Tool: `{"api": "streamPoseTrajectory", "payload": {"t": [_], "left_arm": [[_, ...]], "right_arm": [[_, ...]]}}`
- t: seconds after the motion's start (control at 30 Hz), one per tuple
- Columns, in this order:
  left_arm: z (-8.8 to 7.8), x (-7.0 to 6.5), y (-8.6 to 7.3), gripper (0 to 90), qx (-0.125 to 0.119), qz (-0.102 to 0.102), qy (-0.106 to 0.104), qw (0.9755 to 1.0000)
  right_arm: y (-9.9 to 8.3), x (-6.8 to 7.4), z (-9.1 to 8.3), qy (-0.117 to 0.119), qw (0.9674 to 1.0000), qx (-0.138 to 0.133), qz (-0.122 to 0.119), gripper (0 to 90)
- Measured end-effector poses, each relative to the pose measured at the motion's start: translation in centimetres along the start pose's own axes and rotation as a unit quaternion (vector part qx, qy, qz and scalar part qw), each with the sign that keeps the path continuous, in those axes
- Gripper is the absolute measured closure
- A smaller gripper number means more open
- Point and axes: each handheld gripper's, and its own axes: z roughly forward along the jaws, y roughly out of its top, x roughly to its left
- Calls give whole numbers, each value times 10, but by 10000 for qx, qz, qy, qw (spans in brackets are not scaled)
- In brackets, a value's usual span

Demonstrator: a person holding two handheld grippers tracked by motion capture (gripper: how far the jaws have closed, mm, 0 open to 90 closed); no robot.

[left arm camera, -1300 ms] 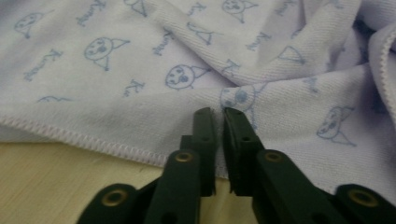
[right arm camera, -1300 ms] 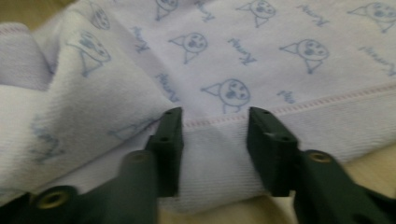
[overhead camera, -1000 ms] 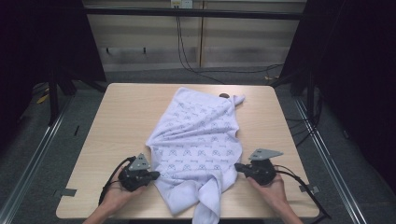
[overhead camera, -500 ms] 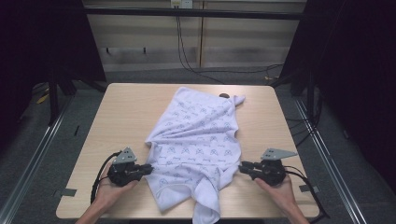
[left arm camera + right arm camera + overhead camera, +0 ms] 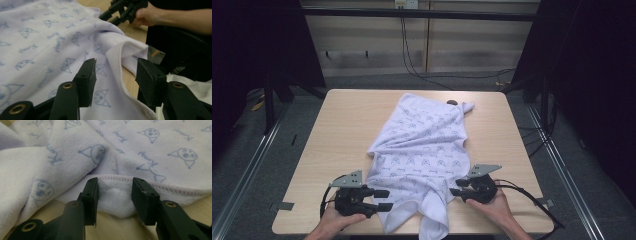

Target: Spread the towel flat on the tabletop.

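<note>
While both hands sit at the near edge of the counter, this is how it stands:

towel: pale lilac towel with small blue face prints, spread rumpled down the middle of the counter, one end near the far edge, the near end bunched and hanging over the near edge
towel edges: stitched hem runs between the left jaws in the left gripper view; hemmed edge with a small puckered fold sits between the right jaws in the right gripper view
left gripper: left gripper at the towel's near left side, held level, pointing in toward the cloth
left jaws: released, have just been opening; wide gap, towel lies between and under them, pads not pressing on it
right gripper: right gripper at the towel's near right side, pointing in toward the cloth, also seen far off in the left gripper view
right jaws: released, have just been opening; the puckered fold of hem stands in the gap, pads set apart on either side, cannot tell if the pads brush it
hands: left hand and right hand come in from the near edge, each wrapped round its gripper
other: small dark object on the counter by the towel's far corner, too small to name
cables: black cable trails from the right gripper across the counter's near right corner
</note>
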Motion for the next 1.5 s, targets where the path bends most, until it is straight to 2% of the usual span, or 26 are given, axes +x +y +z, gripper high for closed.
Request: {"api": "streamPoseTrajectory", "payload": {"t": [0.03, 0.13, 0.17, 0.23, 0.3, 0.37, 0.5, 0.53, 0.6, 0.67, 0.7, 0.77, 0.83, 0.87, 0.9, 1.0, 1.03, 1.07, 1.13, 1.17, 1.2, 1.3, 1.37, 1.47, 1.5], "left_arm": [[4, -2, -2, 470, 149, 10, -126, 9998], [19, -9, -4, 445, 610, 134, -244, 9977], [23, -10, -5, 474, 769, 212, -229, 9966], [32, -10, -8, 623, 1048, 278, -307, 9936], [39, -12, -8, 817, 1226, 416, -241, 9913], [41, -12, -7, 892, 1288, 483, -69, 9905], [24, -3, -1, 900, 794, 306, 160, 9962], [18, 0, 1, 900, 652, 265, 305, 9971], [5, 9, 3, 900, 406, 124, 488, 9979], [-6, 19, 5, 900, 230, 41, 737, 9970], [-11, 24, 7, 900, 127, -31, 849, 9963], [-21, 36, 11, 900, -29, -158, 1147, 9933], [-30, 50, 12, 900, -138, -354, 1464, 9885], [-35, 57, 12, 900, -167, -450, 1540, 9869], [-38, 65, 11, 900, -179, -547, 1712, 9836], [-42, 86, 4, 900, -200, -922, 1898, 9773], [-41, 89, 3, 900, -191, -993, 1908, 9764], [-39, 92, 2, 900, -156, -994, 1884, 9769], [-35, 91, 2, 900, -126, -988, 1851, 9777], [-35, 89, 3, 898, -126, -937, 1802, 9791], [-36, 87, 2, 893, -149, -938, 1792, 9792], [-39, 83, -4, 837, -182, -895, 1671, 9817], [-42, 81, -9, 807, -166, -946, 1576, 9828], [-48, 76, -14, 764, -204, -974, 1537, 9831], [-50, 75, -14, 745, -218, -962, 1516, 9835]], "right_arm": [[0, -1, 0, -61, 10000, -6, 13, 673], [1, -1, -1, -156, 9999, -3, -14, 805], [1, -2, -2, -196, 9998, -19, 23, 821], [3, -5, -5, -234, 9996, -80, 141, 827], [5, -8, -8, -219, 9993, -206, 217, 829], [8, -10, -13, -189, 9989, -349, 253, 828], [9, -16, -23, -134, 9974, -582, 392, 825], [8, -18, -26, -145, 9970, -623, 444, 824], [7, -23, -31, -187, 9960, -704, 519, 824], [6, -29, -37, -224, 9945, -804, 626, 823], [5, -32, -40, -209, 9937, -861, 680, 823], [4, -38, -43, -261, 9922, -918, 802, 824], [4, -45, -46, -312, 9909, -948, 905, 822], [4, -49, -46, -391, 9906, -940, 911, 823], [4, -54, -46, -438, 9900, -918, 982, 822], [1, -73, -45, -619, 9874, -851, 1186, 813], [1, -79, -44, -670, 9868, -832, 1214, 803], [2, -83, -43, -782, 9865, -785, 1203, 800], [4, -87, -40, -794, 9863, -765, 1223, 770], [4, -84, -40, -752, 9873, -763, 1174, 733], [5, -78, -41, -758, 9882, -769, 1090, 681], [6, -52, -50, -585, 9892, -940, 957, 567], [4, -34, -55, -481, 9913, -951, 770, 555], [-3, -13, -60, -106, 9935, -939, 635, 574], [-5, -6, -60, -58, 9942, -900, 577, 573]]}}
